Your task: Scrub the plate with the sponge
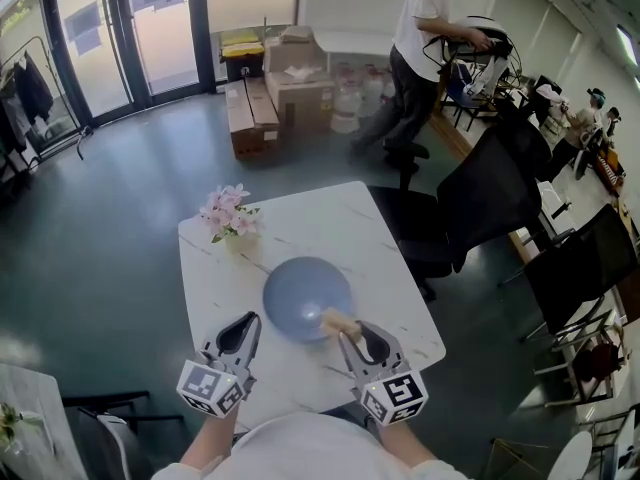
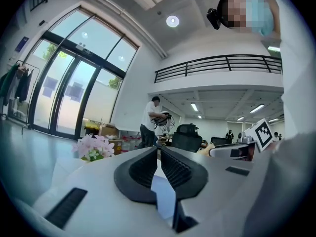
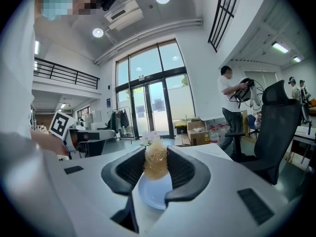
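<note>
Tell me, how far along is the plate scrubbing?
Done: the sponge is picked up, clamped in the right gripper. In hand: it is at the near rim of the blue plate on the table. The left gripper is shut, empty. Left: the scrubbing itself; no suds or wiped streaks show.

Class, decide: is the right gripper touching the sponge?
Touching. In the right gripper view, the right gripper clamps the sponge between both jaws.

plate (image 1: 300, 293) rim: part hid by right gripper (image 1: 351, 334) | sponge (image 1: 334, 320): half hid
</note>
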`<state>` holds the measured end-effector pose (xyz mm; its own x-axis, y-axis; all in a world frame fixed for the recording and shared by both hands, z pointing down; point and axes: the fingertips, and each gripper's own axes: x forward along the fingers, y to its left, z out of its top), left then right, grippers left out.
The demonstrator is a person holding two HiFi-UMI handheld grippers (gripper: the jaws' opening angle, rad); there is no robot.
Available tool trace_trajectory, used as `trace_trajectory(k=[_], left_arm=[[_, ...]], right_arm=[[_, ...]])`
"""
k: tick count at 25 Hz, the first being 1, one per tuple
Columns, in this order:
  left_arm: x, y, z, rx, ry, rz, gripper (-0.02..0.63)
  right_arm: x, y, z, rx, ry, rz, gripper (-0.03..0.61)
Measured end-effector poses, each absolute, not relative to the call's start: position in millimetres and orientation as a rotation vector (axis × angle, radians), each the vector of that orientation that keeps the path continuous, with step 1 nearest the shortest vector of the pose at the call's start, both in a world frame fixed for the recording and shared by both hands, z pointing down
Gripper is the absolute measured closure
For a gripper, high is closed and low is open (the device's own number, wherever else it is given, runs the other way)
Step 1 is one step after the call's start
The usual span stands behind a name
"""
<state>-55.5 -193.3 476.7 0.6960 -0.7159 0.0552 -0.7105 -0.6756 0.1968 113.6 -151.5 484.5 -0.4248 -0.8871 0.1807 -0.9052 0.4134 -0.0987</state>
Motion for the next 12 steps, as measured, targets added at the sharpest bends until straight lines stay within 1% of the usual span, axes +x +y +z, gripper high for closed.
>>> trace_trajectory(k=[12], left_arm=[[-57,-179,474,2.697,-1.157,0.000,0.566]], right_arm=[[114,-152,485,1.651,-2.530,0.254,0.437]])
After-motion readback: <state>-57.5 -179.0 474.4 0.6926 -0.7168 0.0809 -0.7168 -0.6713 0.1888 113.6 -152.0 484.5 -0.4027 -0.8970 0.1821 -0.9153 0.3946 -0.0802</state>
